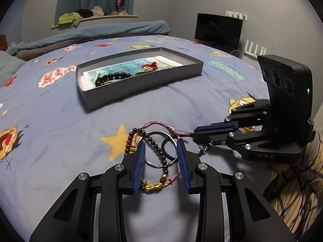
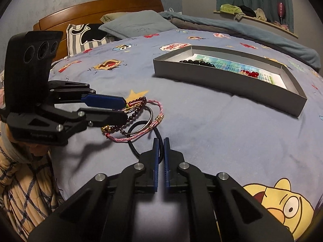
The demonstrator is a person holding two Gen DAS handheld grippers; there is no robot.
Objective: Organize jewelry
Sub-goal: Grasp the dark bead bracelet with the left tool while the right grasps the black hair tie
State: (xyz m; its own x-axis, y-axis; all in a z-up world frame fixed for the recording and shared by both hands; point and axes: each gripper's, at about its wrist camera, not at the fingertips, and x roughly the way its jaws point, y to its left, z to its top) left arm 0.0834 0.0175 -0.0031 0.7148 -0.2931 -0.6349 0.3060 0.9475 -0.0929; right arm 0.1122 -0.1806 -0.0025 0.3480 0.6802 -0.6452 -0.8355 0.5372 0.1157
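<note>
A tangle of jewelry lies on the bedsheet: a dark red bead bracelet [image 1: 155, 147], a silver bangle [image 1: 159, 133], a pink braided cord [image 1: 159, 124] and a black cord loop [image 1: 166, 151]. My left gripper [image 1: 160, 147] is open, its fingers straddling the pile. My right gripper [image 2: 161, 141] is shut on the black cord loop [image 2: 141, 124] at the pile's near edge; it enters the left wrist view from the right [image 1: 194, 133]. A grey box [image 1: 141, 86] further back holds a black bead bracelet [image 1: 113, 77] and a red one [image 1: 149, 66].
The bed has a blue cartoon-print sheet [image 1: 60, 131]. Pillows [image 2: 137, 25] and a wooden headboard [image 2: 97, 8] lie at the far end. A dark monitor [image 1: 218, 30] stands beyond the bed. The person's checked sleeve [image 2: 22, 181] is at the left.
</note>
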